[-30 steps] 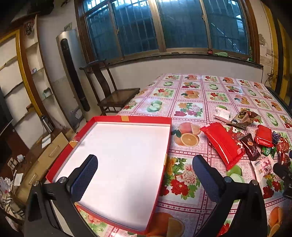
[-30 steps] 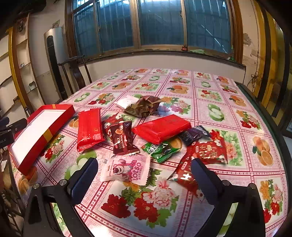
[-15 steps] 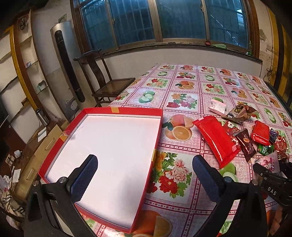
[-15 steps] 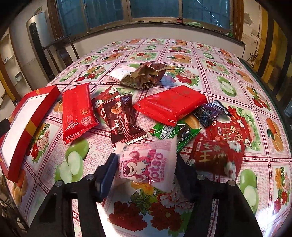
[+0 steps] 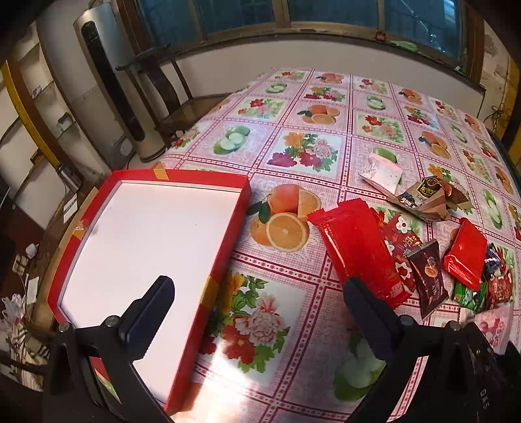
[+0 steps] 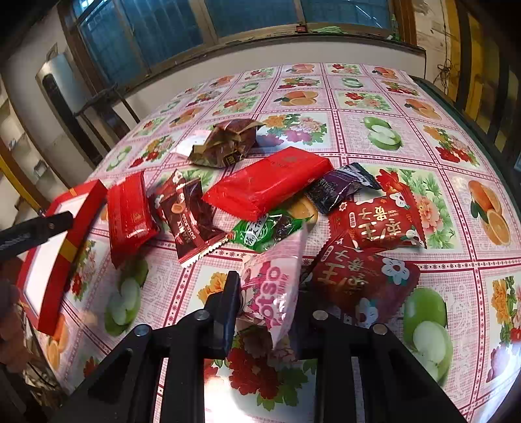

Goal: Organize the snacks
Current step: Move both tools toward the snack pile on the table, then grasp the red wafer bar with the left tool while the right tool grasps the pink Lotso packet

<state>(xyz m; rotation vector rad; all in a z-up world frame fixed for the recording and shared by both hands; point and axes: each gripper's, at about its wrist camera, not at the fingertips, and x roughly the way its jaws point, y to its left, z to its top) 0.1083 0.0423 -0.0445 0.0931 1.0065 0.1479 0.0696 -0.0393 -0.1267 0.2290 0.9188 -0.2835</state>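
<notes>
Right jaws clamp my pink Lotso packet point(image 6: 276, 293); left jaws gape over the red tray point(image 5: 208, 286). Red-wrapped snacks point(image 6: 364, 279) crowd at two o'clock.

I assess this as a lived-in home, most likely a dining or living room. The counter point(image 5: 312, 153) I work over wears a glossy household oilcloth printed with fruit and flower squares. Behind it runs a wide wood-framed window point(image 6: 202, 22) fitted with bars, set in a plain plastered wall. A dark wooden chair point(image 5: 176, 107) stands at the far side, next to a tall floor-standing air conditioner point(image 5: 114, 91). Yellow-edged wall shelves point(image 5: 35, 107) hold small household items. Assorted wrapped snacks point(image 6: 267, 192) lie loose on the oilcloth, consistent with domestic use.
</notes>
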